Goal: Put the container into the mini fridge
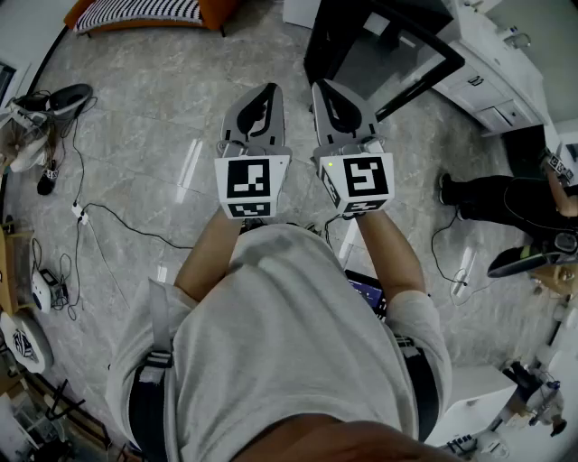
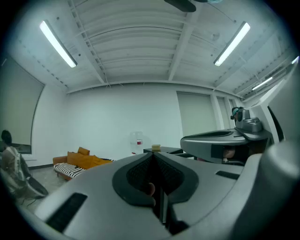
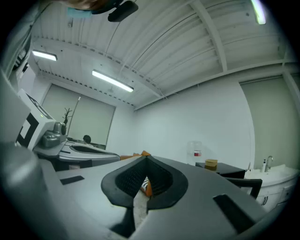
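Observation:
Both grippers are held level, side by side, over the grey floor. My left gripper (image 1: 263, 91) (image 2: 153, 155) is shut with nothing between its jaws. Just to its right, my right gripper (image 1: 330, 88) (image 3: 146, 160) is also shut and empty. A black mini fridge (image 1: 379, 50) stands on the floor ahead, slightly to the right of both. Far off on a black top (image 3: 229, 168) sits a small tan container (image 3: 211, 164) (image 2: 156, 148). Neither gripper is near it.
An orange sofa with a striped cushion (image 1: 135, 13) (image 2: 75, 161) stands at the far left. Cables and gear (image 1: 63, 217) lie on the floor at left. White cabinets (image 1: 492, 72) and another person (image 1: 506, 194) are at right. A water dispenser (image 2: 136, 140) stands by the far wall.

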Demonstrator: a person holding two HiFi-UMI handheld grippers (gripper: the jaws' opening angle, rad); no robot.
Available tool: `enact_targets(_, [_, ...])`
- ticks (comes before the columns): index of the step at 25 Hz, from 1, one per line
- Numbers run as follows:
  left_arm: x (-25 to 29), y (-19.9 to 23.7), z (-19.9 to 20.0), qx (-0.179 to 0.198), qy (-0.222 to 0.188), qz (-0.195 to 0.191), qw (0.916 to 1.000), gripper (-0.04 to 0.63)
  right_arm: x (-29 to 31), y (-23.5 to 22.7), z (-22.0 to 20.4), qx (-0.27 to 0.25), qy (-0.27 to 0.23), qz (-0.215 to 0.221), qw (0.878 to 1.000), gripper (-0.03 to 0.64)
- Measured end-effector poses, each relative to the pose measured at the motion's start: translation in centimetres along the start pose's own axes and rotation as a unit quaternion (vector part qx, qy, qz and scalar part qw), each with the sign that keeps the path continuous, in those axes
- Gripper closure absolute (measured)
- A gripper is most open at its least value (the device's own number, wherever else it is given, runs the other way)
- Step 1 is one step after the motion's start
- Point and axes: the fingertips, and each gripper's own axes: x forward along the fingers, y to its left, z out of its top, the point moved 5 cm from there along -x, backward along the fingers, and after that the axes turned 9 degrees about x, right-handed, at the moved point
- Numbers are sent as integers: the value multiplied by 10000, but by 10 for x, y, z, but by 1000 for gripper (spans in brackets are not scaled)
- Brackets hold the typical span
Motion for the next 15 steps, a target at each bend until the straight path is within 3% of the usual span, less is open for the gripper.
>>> enact_targets(8, [-6,58,-17,149,27,-117,9998,583,48,51,-11,-199,92,128,9997,578])
enact_targets(15, [-5,100,-47,23,254,-71,9996,583,71,61,-23,-118,182,-169,9996,577])
